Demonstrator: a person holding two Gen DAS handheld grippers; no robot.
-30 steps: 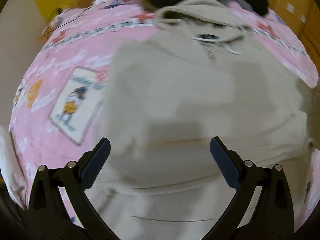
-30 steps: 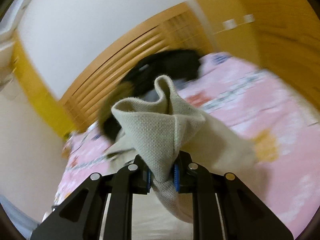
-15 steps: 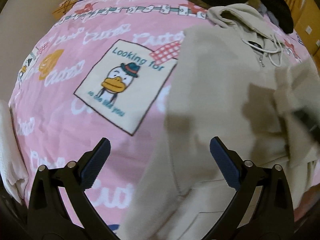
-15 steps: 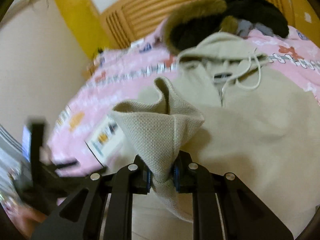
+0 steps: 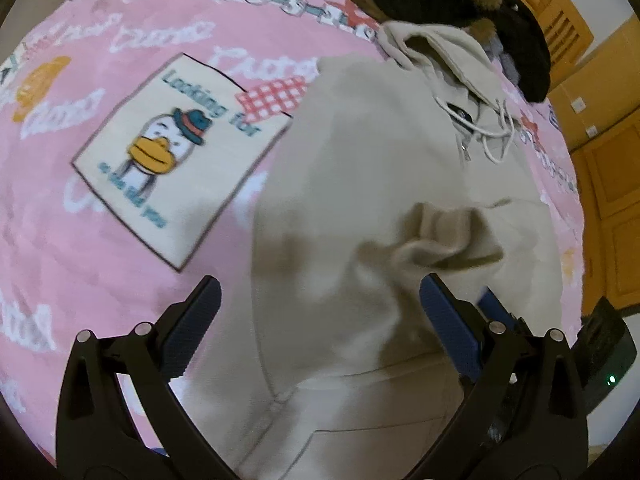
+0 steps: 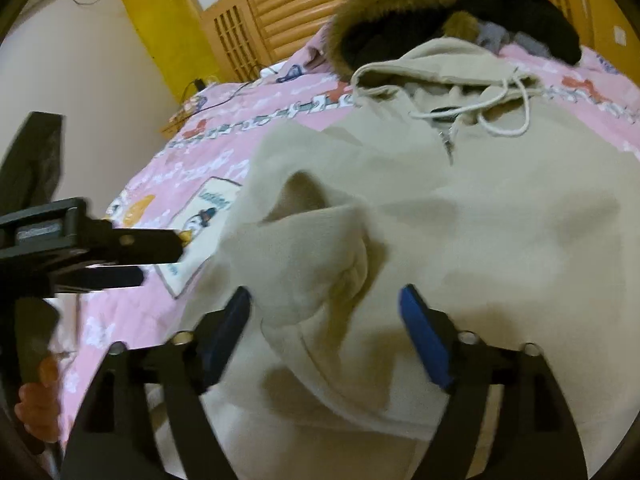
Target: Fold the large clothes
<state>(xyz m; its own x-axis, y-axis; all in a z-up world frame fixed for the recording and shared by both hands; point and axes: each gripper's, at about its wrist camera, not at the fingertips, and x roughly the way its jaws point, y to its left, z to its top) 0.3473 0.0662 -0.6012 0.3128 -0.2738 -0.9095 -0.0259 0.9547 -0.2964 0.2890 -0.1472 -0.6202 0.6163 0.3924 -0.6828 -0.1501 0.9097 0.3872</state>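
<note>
Sleeve cuff (image 6: 316,248) released, right gripper (image 6: 324,320) now spread.

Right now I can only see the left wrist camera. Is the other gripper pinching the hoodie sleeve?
Observer: No. The right gripper is open, and the sleeve cuff lies loose just ahead of it.
Operator: What's past the bed's far corner?
Observer: A yellow pillar against a pale wall.
Operator: Can you see my gripper from there?
Observer: Yes. The left gripper pokes in sideways over the pink bedspread.
</note>
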